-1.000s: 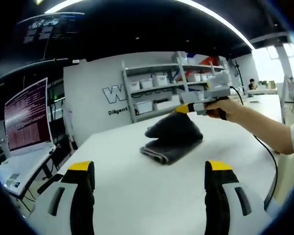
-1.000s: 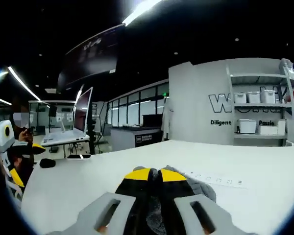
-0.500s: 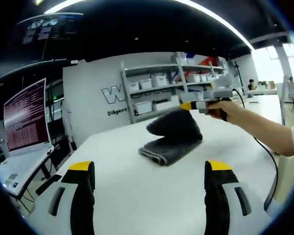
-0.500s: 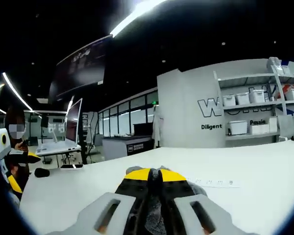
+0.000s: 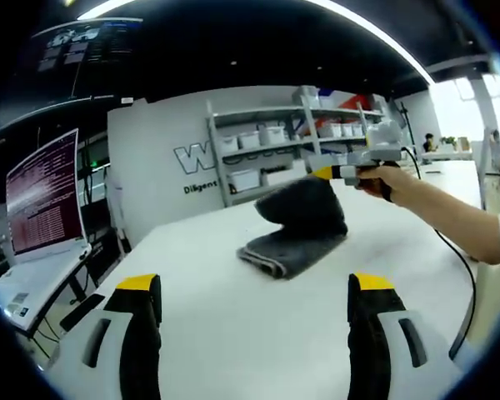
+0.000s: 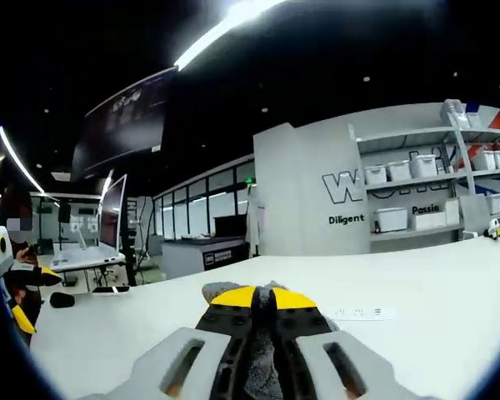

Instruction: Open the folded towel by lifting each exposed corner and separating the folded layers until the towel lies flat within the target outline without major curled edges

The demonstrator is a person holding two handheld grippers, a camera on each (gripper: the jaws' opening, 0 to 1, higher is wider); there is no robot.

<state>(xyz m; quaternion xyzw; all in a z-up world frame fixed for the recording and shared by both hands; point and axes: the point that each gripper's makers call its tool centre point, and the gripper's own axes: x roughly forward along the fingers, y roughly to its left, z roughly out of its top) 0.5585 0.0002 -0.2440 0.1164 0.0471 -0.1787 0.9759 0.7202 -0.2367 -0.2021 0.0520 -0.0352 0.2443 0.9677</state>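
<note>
Right claw (image 6: 264,293) clenched on 1 raised corner of the grey towel (image 5: 296,233) lying folded mid-surface (image 5: 233,325); left claw (image 5: 254,287) released, best used to pin the lower layers during peeling.

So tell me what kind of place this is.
Probably a lab or tech workspace: metal shelving holding white storage bins, a monitor full of text, and a large white table.
</note>
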